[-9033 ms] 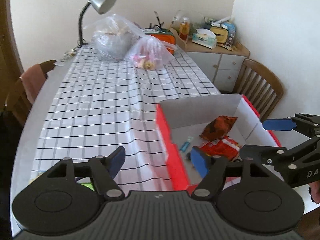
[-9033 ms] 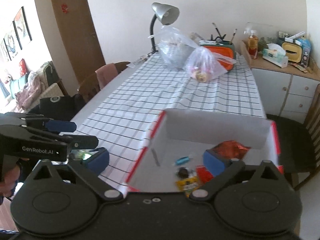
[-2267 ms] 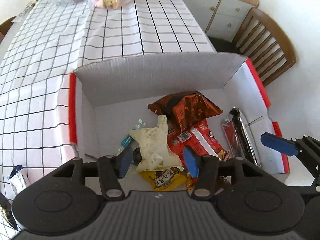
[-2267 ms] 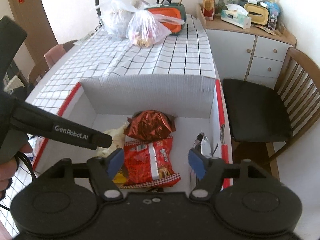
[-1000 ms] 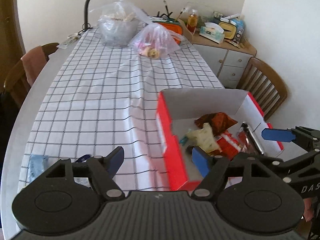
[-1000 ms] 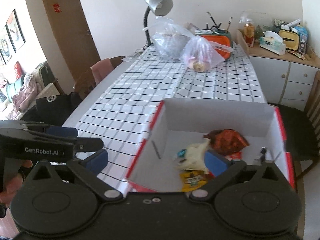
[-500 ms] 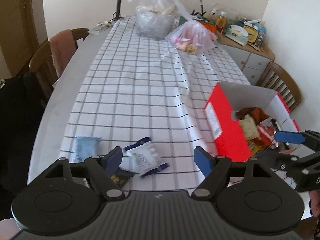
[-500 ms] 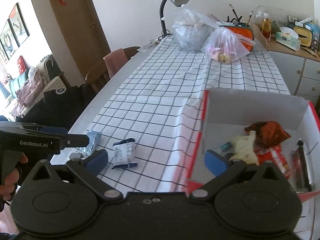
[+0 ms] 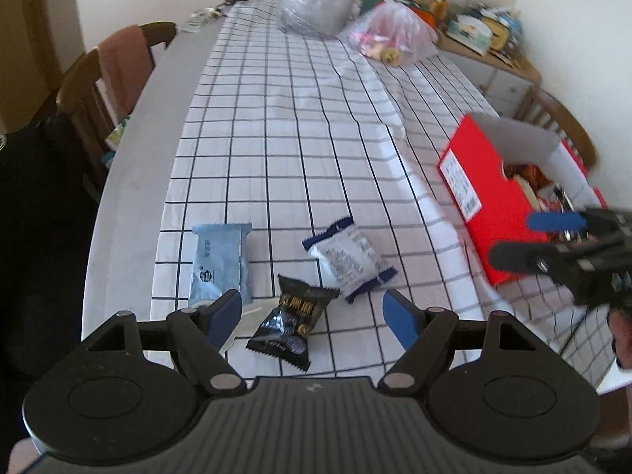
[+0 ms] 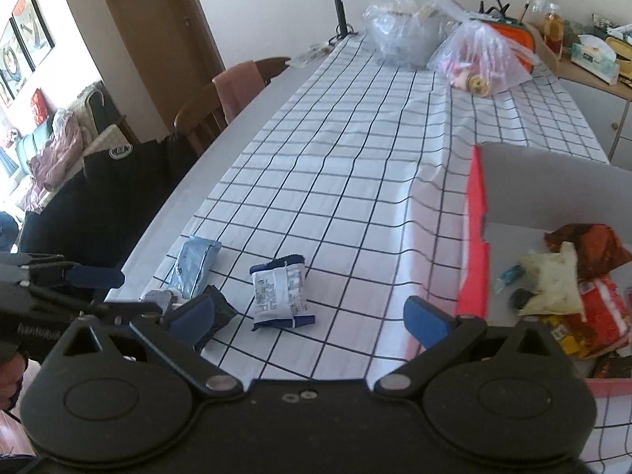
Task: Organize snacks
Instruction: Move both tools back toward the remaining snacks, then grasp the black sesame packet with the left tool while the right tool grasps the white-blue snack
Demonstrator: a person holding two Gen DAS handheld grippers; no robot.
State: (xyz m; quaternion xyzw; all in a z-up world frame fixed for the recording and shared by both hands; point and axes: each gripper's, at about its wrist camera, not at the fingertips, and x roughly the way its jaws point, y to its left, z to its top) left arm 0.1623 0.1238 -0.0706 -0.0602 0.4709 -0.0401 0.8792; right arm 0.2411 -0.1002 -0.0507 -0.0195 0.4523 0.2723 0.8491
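Observation:
Three loose snack packets lie on the checked tablecloth near the front edge: a black packet (image 9: 290, 324), a white-and-blue packet (image 9: 349, 254) and a pale blue packet (image 9: 220, 260). My left gripper (image 9: 312, 316) is open and empty, just above the black packet. The red box (image 9: 484, 213) with white inner walls stands at the right and holds several snacks (image 10: 568, 276). My right gripper (image 10: 310, 314) is open and empty, between the white-and-blue packet (image 10: 278, 290) and the box (image 10: 476, 245). It also shows in the left wrist view (image 9: 541, 237), beside the box.
Two clear plastic bags (image 10: 442, 43) and a desk lamp (image 10: 343, 0) stand at the table's far end. A wooden chair with a pink cloth (image 9: 114, 71) is at the left side. A sideboard with clutter (image 10: 592, 55) and another chair (image 9: 561, 122) are at the right.
Both grippers have swung left, away from the box and over the loose packets. The left gripper has dropped closer to the black packet. Both stay open.

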